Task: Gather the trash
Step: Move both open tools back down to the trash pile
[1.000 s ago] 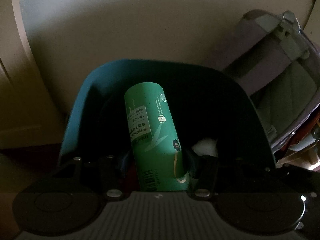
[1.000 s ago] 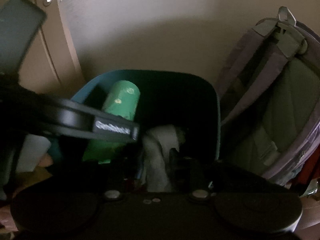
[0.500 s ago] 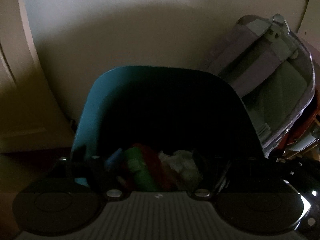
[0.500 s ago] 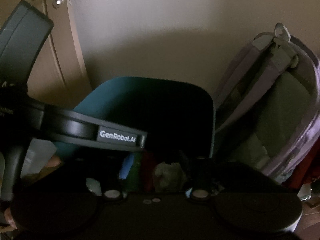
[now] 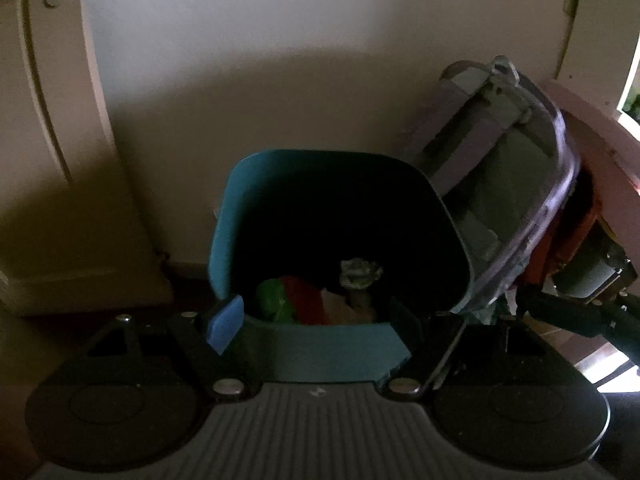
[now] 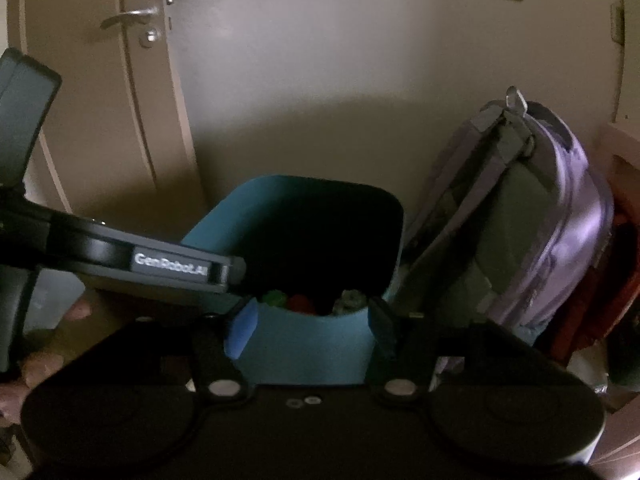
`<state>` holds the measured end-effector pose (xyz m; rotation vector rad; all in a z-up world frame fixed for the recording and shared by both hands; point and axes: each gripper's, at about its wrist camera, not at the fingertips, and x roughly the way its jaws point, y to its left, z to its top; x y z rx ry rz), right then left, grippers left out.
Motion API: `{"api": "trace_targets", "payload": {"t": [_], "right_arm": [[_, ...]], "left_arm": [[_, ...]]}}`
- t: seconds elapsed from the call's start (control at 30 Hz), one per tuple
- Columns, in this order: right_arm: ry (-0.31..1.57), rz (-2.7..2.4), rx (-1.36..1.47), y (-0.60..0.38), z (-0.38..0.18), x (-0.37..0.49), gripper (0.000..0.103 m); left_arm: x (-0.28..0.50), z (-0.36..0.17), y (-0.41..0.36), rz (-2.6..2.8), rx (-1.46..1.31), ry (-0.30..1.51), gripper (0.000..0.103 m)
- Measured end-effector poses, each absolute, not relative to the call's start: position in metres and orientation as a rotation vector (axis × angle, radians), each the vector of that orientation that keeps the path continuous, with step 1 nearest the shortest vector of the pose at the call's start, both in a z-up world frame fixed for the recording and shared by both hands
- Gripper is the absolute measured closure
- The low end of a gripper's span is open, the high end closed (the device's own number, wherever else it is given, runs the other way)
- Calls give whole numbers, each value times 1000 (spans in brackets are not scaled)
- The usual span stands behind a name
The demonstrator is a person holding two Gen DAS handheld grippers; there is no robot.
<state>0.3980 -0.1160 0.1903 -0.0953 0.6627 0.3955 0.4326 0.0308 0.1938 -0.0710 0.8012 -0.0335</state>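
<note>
**Two empty grippers over the teal bin**

Both of your grippers hover at the near rim of the teal bin [image 5: 224, 236], and neither holds anything. Your left gripper [image 5: 310, 320] has its fingers spread wide, the blue pad of one finger [image 5: 224, 324] just outside the bin's left wall and the other finger at the right corner. Your right gripper [image 6: 310, 326] is spread just as wide, its fingers straddling the bin's front wall [image 6: 308, 352].

The trash lies deep inside the bin: a green can [image 5: 274, 300] on the left, something red [image 5: 306, 300] touching it in the middle, and crumpled whitish paper [image 5: 360, 276] on the right. From the right wrist view you see only their tops above the near rim: green [image 6: 274, 298], red [image 6: 300, 304], pale paper [image 6: 352, 300].

One readable mark: "GenRobot.AI" in white letters on the side of your left gripper's body [image 6: 170, 270], which crosses the right wrist view. No writing on the trash is legible in this dim light.

A purple and grey backpack [image 6: 532, 232] leans against the wall, touching the bin's right side. A door with a metal handle [image 6: 128, 18] stands at the left.
</note>
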Motion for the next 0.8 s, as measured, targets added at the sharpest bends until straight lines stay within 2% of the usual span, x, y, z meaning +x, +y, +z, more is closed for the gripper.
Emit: {"api": "trace_targets", "payload": {"t": [0.4,0.8], "right_arm": [[664,422,-65,-142,187,323,36],[731,433,-20,-169,126,275,31]], "left_arm": [[336,205,24,-51,6,757,23],[271,153,6,-75,56,783,23]]}}
